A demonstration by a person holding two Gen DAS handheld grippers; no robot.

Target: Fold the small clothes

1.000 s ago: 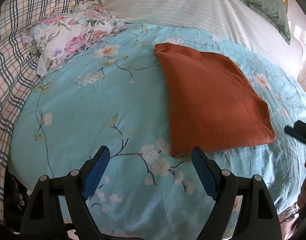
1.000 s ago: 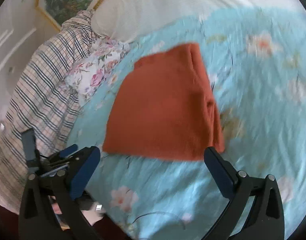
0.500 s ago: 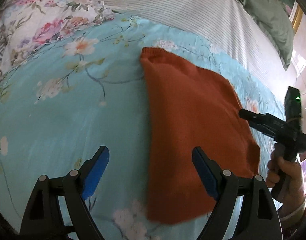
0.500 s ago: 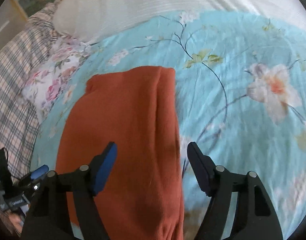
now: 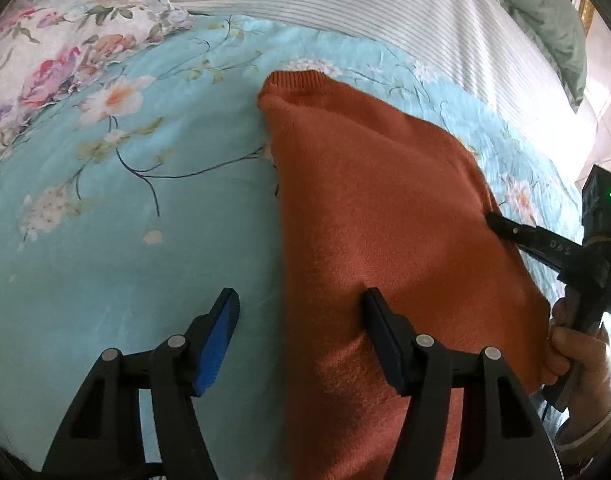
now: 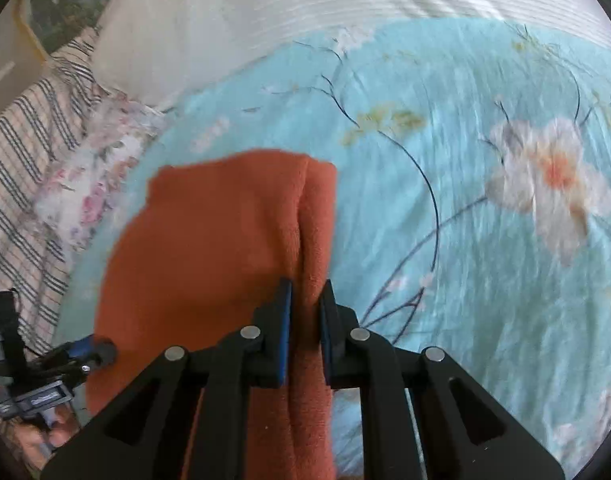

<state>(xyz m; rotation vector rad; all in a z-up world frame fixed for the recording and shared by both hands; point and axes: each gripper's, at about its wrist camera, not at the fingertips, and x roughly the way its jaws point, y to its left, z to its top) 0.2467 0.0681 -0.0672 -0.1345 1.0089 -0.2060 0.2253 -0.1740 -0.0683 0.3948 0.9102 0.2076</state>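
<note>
A folded rust-orange knit garment [image 5: 377, 216] lies on the turquoise floral bedspread [image 5: 145, 240]; it also shows in the right wrist view [image 6: 209, 240]. My left gripper [image 5: 301, 304] is open and straddles the garment's left edge, one finger on the bedspread and one pressed on the cloth. My right gripper [image 6: 305, 300] is shut on the garment's right folded edge, with cloth pinched between its blue pads. It shows in the left wrist view as a black tool [image 5: 545, 240] at the garment's right side.
A pink floral pillow [image 5: 53, 48] lies at the upper left, with a checked cloth [image 6: 21, 176] beyond it. A white striped sheet [image 5: 385, 4] and a green pillow [image 5: 545, 12] lie at the far side of the bed.
My right gripper has moved onto the garment's right edge and shut on it. My left gripper has moved forward and down over the left edge and narrowed a little.
</note>
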